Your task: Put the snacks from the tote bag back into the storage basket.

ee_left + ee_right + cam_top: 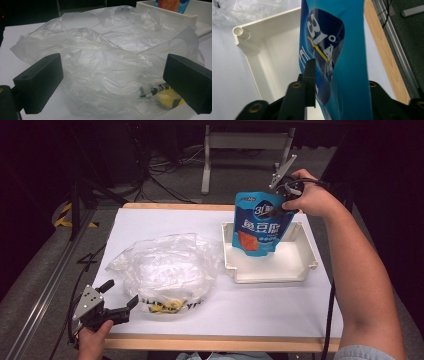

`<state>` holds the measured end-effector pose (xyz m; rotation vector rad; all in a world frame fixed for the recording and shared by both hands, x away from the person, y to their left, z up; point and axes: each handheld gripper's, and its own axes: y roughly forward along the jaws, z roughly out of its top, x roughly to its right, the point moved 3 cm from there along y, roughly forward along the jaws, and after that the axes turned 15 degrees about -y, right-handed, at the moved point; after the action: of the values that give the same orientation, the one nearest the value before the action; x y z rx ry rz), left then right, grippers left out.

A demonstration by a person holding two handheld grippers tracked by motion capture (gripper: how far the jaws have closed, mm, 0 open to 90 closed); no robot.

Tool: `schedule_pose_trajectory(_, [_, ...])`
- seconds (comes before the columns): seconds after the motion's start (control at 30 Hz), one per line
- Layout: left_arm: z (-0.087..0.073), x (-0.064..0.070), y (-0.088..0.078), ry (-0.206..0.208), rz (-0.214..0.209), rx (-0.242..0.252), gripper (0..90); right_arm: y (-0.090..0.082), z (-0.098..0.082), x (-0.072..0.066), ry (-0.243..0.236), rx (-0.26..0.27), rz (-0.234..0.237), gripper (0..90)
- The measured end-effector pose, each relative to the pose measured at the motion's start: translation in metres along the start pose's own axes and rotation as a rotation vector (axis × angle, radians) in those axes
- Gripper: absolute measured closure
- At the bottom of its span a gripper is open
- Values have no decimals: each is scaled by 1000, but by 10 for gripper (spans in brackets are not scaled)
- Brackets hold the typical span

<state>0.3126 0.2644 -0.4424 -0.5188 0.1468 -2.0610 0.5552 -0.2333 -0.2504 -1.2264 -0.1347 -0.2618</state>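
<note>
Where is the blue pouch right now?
In the high view the blue pouch hangs upright at the table's far right, held by the right gripper over the white tray.

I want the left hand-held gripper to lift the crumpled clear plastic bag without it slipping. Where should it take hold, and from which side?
Probably one of the raised crumpled folds along the top of the clear plastic bag, approached from the near left, where the open left hand-held gripper already faces it. The film lies loose and wide, broader than the jaws' spread in the left gripper view, so pinching a ridge suits better than spanning it.
</note>
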Motion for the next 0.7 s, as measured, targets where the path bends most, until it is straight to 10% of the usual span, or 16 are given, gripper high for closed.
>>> schedule_pose_trajectory(0.27, [0,0,1,-3,-5,7,36,-3,1,4,32,63,-37,371])
schedule_pose_trajectory(0.7, [1,1,3,1,-9,4,36,-37,5,-1,63,190,-121,300])
